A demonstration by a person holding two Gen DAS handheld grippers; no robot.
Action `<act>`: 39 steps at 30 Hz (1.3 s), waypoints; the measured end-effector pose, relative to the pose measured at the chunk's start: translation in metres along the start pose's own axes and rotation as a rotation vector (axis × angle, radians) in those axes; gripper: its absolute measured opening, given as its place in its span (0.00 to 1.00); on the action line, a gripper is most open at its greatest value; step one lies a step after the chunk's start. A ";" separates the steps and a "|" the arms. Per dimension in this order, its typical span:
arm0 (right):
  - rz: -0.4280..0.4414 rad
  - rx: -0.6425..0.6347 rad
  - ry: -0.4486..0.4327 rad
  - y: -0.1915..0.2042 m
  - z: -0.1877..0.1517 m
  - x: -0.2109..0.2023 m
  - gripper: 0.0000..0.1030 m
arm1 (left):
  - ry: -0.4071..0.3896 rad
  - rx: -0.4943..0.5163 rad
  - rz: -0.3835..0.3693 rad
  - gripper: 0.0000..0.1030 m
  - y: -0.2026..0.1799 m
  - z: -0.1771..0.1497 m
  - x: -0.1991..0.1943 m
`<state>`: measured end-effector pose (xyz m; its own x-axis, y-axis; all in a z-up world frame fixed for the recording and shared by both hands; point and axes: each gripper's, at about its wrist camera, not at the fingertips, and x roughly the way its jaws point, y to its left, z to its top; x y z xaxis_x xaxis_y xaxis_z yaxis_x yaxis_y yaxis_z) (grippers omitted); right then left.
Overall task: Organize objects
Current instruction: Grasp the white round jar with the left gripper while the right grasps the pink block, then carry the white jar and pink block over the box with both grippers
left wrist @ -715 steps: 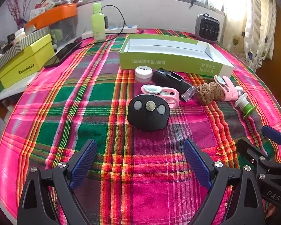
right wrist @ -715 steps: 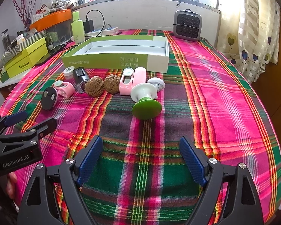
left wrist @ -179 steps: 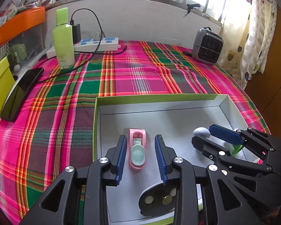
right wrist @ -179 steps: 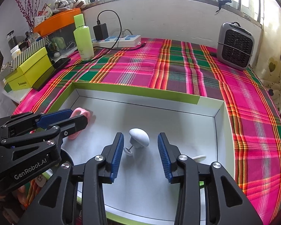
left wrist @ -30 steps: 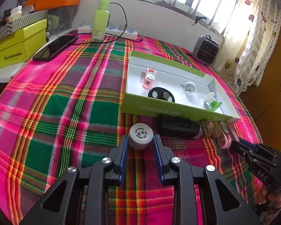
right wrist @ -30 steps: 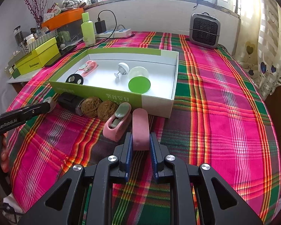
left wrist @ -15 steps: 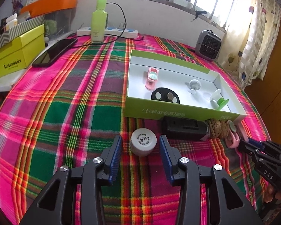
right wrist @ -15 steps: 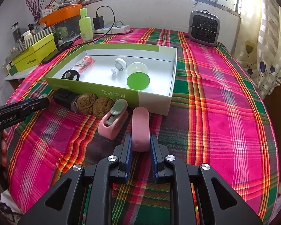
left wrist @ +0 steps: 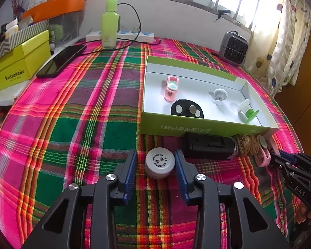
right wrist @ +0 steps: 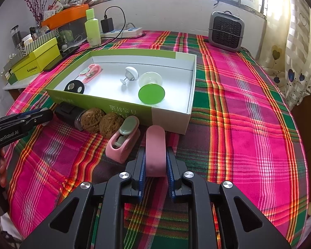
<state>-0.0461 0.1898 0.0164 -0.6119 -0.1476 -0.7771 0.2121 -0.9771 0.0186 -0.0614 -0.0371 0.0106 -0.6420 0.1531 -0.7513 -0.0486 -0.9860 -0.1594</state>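
Four items lie in the box point(right wrist: 172, 124); right tongs point(right wrist: 155, 166) clamp a pink case point(right wrist: 155, 145), left tongs point(left wrist: 155, 166) straddle the jar point(left wrist: 160, 162) unclosed; walnuts point(right wrist: 101, 122) beyond wait.

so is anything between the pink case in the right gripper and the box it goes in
Only the box's own near wall: it stands right in front of the pink case held by the right gripper, so the case must go over it.

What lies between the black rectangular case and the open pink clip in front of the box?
Two brown walnuts lie side by side between the black rectangular case and the open pink clip, shown best in the right wrist view.
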 end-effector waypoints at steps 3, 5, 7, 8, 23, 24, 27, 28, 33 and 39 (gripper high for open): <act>-0.001 0.008 -0.001 -0.001 0.000 0.000 0.18 | 0.000 -0.003 -0.003 0.26 0.001 0.000 0.000; 0.001 0.012 -0.001 -0.002 0.000 0.000 0.18 | 0.000 -0.001 -0.002 0.26 0.001 0.000 0.000; -0.002 0.014 -0.002 -0.002 0.000 -0.001 0.18 | -0.001 -0.001 -0.002 0.26 0.001 0.000 0.000; -0.003 0.014 -0.003 -0.002 0.000 -0.001 0.18 | -0.001 -0.002 -0.003 0.26 0.001 0.000 0.000; 0.019 0.037 -0.019 -0.004 0.000 -0.007 0.18 | -0.001 0.010 -0.007 0.26 0.000 -0.001 -0.003; 0.022 0.037 -0.018 -0.003 0.000 -0.007 0.18 | -0.004 0.012 -0.007 0.26 -0.001 -0.001 -0.005; 0.023 0.034 -0.024 -0.001 0.001 -0.010 0.18 | -0.014 0.017 -0.010 0.26 -0.004 -0.001 -0.009; 0.024 0.034 -0.027 -0.001 0.002 -0.011 0.18 | -0.018 0.018 -0.012 0.26 -0.005 0.000 -0.011; 0.025 0.029 -0.038 0.002 0.004 -0.017 0.18 | -0.031 0.023 -0.020 0.26 -0.009 0.001 -0.019; 0.028 0.037 -0.050 0.002 0.006 -0.024 0.18 | -0.048 0.043 -0.029 0.26 -0.016 0.005 -0.029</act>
<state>-0.0354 0.1907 0.0384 -0.6438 -0.1813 -0.7434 0.2017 -0.9774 0.0636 -0.0460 -0.0265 0.0378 -0.6755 0.1789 -0.7154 -0.0996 -0.9834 -0.1519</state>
